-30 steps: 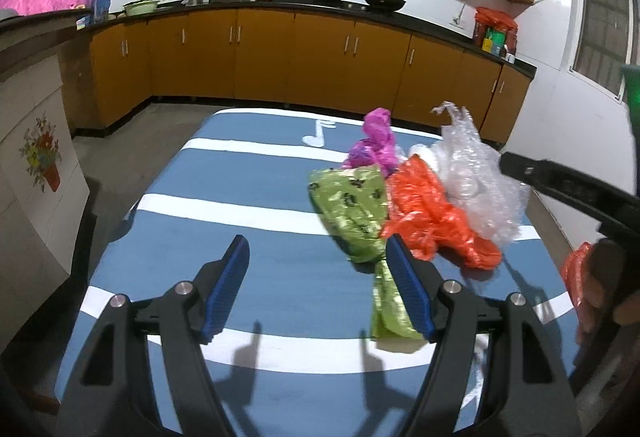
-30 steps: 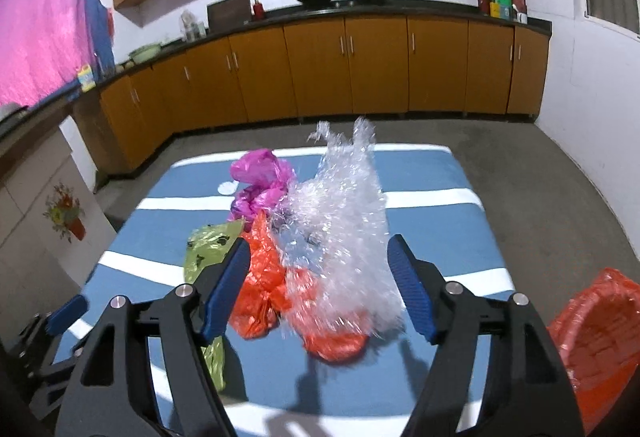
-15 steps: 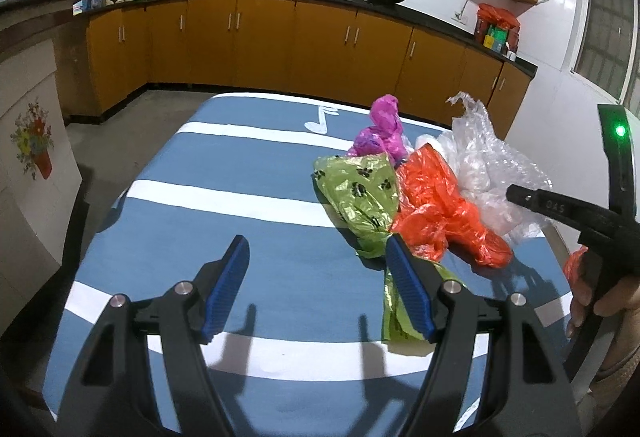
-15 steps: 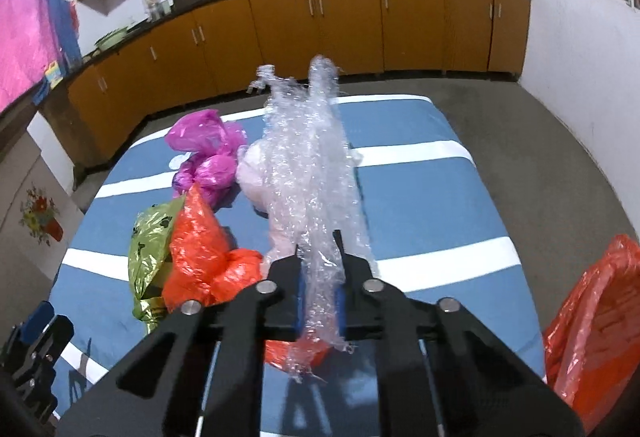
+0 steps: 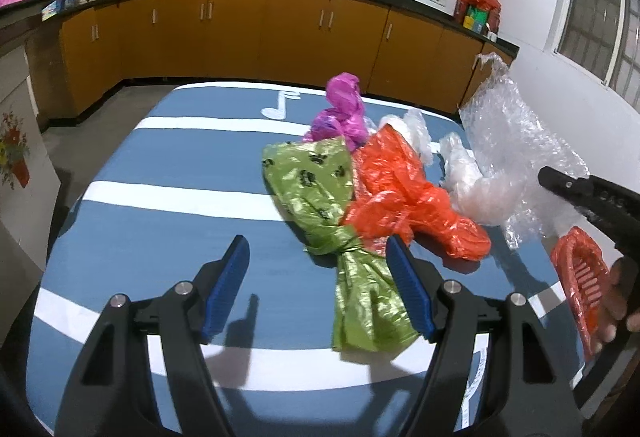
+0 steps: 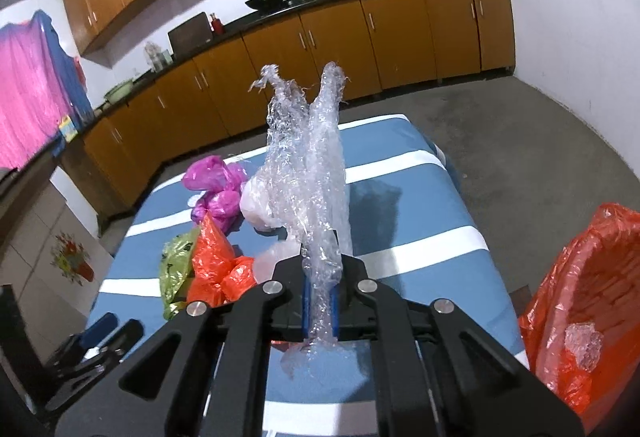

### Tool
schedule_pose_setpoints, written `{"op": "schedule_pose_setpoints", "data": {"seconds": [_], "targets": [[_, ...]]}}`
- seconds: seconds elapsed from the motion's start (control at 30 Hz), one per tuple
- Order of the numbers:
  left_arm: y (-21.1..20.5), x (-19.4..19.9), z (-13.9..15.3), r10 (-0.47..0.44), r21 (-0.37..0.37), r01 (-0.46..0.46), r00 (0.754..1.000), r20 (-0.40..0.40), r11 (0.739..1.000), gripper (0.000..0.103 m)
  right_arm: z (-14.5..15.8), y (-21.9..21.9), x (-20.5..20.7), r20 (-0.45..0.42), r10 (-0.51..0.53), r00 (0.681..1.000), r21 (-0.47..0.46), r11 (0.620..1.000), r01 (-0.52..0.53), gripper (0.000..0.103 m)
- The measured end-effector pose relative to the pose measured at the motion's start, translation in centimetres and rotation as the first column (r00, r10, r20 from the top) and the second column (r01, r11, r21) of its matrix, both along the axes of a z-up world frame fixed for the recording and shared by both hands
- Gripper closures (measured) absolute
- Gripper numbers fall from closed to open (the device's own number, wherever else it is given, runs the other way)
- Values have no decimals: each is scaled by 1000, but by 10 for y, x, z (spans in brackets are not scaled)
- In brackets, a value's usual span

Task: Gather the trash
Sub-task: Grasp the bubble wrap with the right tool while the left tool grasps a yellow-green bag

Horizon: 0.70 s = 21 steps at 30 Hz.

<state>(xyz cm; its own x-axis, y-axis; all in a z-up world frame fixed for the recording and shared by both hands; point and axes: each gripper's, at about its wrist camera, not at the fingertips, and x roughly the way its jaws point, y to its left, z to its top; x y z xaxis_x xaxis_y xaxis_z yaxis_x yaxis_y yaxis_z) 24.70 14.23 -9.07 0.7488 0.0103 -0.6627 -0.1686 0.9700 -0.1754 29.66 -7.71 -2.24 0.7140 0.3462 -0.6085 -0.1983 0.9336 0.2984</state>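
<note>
Barely begun: the right gripper [image 6: 320, 303] is clenched on the bubble wrap [image 6: 308, 173] above the striped table [image 5: 168, 229], beside the orange-lined bin [image 6: 588, 301] (one clear scrap inside), while the left gripper [image 5: 316, 289] hangs released near the green bag [image 5: 320, 197], orange bag [image 5: 404, 193] and magenta bag [image 5: 344, 109].

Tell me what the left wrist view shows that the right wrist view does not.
Only the left wrist view shows the open left gripper from behind and the music note on the table. Only the right wrist view shows the right gripper shut on bubble wrap and the inside of the red-lined basket. Both show the green bag, orange bag and pink bag.
</note>
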Motion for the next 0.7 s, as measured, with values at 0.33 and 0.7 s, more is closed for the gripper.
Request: {"op": "schedule_pose_setpoints", "data": {"seconds": [0.33,0.7], "targets": [[-22,30,-15,-37,21,39,997,-71,999,34,1,-16,-13,16,-40,999,-25,999,40,96],[-4,43,-36,8,7,-7,981,-193,1000,80,-1,-24,-18,17,-57,998,-15,998,57,96]]}}
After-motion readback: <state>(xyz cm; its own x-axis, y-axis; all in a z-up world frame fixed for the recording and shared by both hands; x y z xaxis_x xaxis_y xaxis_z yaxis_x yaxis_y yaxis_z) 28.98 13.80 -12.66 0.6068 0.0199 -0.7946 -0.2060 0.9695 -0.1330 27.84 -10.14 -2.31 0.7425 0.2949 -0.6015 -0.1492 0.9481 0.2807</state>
